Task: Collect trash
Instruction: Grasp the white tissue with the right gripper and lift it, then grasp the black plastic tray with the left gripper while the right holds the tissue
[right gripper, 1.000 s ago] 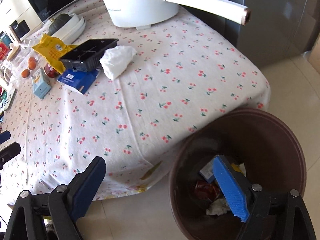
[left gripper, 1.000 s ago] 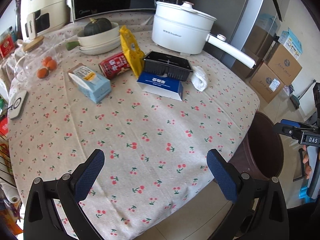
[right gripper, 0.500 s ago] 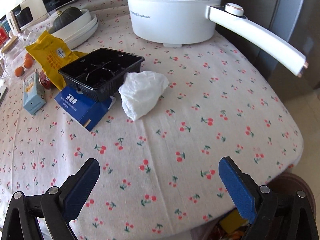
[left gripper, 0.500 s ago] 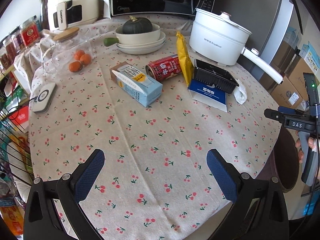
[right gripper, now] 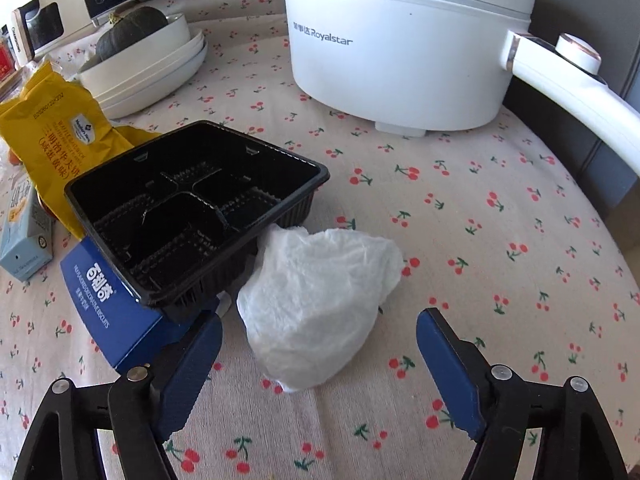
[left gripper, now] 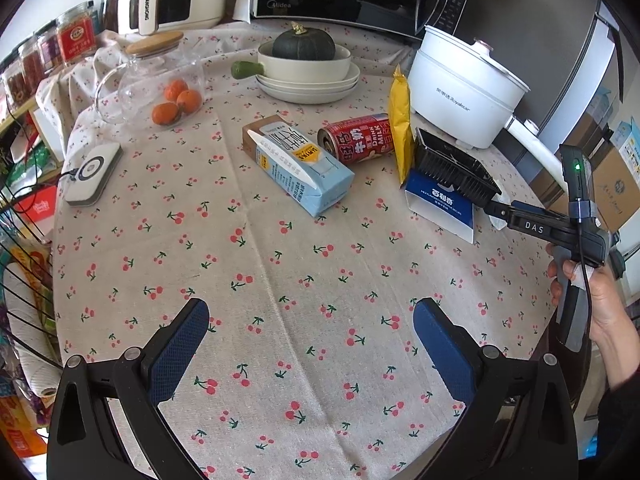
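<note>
The right gripper [right gripper: 318, 364], jaws narrowing yet spread, is straddling a crumpled tissue [right gripper: 320, 304] near the bench [right gripper: 500, 240] edge; the left gripper [left gripper: 310, 344] is hovering spread.

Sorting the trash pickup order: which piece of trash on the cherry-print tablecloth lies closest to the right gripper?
The crumpled white tissue, just ahead of the open right gripper. The black plastic tray and blue box sit farther left.
</note>
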